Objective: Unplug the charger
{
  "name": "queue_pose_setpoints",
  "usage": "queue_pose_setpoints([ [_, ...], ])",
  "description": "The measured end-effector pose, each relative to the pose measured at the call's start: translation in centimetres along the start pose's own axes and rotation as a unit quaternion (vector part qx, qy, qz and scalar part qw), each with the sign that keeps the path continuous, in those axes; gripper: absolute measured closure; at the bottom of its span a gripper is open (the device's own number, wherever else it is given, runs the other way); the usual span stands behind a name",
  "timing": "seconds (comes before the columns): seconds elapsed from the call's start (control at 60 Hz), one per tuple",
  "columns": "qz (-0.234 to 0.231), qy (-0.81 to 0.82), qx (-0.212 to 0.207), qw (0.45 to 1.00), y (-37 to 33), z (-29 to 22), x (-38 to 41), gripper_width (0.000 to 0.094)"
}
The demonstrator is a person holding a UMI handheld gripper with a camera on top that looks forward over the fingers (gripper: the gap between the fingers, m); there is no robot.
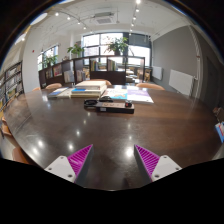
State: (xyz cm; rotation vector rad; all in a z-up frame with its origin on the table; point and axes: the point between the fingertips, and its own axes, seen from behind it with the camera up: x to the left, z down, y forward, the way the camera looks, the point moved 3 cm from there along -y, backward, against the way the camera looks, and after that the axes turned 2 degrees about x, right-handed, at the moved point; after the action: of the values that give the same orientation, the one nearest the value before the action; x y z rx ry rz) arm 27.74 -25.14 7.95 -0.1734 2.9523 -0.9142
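A black power strip [108, 105] lies on the dark brown table [110, 135], well beyond my fingers, near the table's far edge. A small plug or charger seems to sit on it; detail is too small to tell. My gripper [113, 158] is held low over the table, with its two magenta pads [80, 158] wide apart and nothing between them.
Books and papers [78, 91] lie at the table's far left, more papers [132, 96] at the far right. A small blue thing [220, 131] sits near the right edge. Shelves, plants and large windows stand behind.
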Motion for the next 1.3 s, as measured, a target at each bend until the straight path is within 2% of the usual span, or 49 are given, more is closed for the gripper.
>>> queue_pose_setpoints([
  [0.1,0.022,-0.001,0.005,1.000,6.5,-2.0,-3.4,0.0117],
  [0.117,0.027,-0.001,0.007,1.000,4.8,-2.2,-3.0,0.0115],
  [0.25,0.042,0.002,0.008,0.999,13.5,-6.0,-5.9,0.0122],
  [0.467,0.053,0.010,-0.019,0.998,23.7,-13.5,-8.2,0.0169],
  [0.583,0.059,0.012,-0.029,0.998,27.1,-15.8,-9.1,0.0305],
  [0.65,0.067,0.010,-0.015,0.998,28.4,-15.7,-9.5,0.0483],
  [0.717,0.050,0.010,-0.005,0.999,29.2,-15.1,-8.6,0.0643],
  [0.733,0.052,0.013,-0.014,0.998,29.1,-15.3,-8.7,0.0668],
  [0.933,0.066,0.052,-0.014,0.996,29.2,-15.2,-8.6,0.0771],
  [1.0,0.070,0.063,0.008,0.996,29.2,-15.2,-8.8,0.0806],
  [1.05,0.058,0.076,0.048,0.994,28.9,-15.7,-8.8,0.0818],
  [1.067,0.051,0.088,0.045,0.994,28.6,-16.4,-8.9,0.0815],
  [1.133,0.061,0.090,-0.098,0.989,23.3,-26.9,-11.4,0.0818],
  [1.167,0.075,0.058,-0.150,0.984,20.6,-33.4,-13.2,0.0818],
  [1.2,0.081,0.049,-0.196,0.976,17.0,-36.5,-14.3,0.0821],
  [1.233,0.082,0.058,-0.216,0.971,15.1,-38.5,-15.6,0.0820],
  [1.3,0.086,0.073,-0.219,0.969,14.2,-39.0,-18.5,0.0820],
])
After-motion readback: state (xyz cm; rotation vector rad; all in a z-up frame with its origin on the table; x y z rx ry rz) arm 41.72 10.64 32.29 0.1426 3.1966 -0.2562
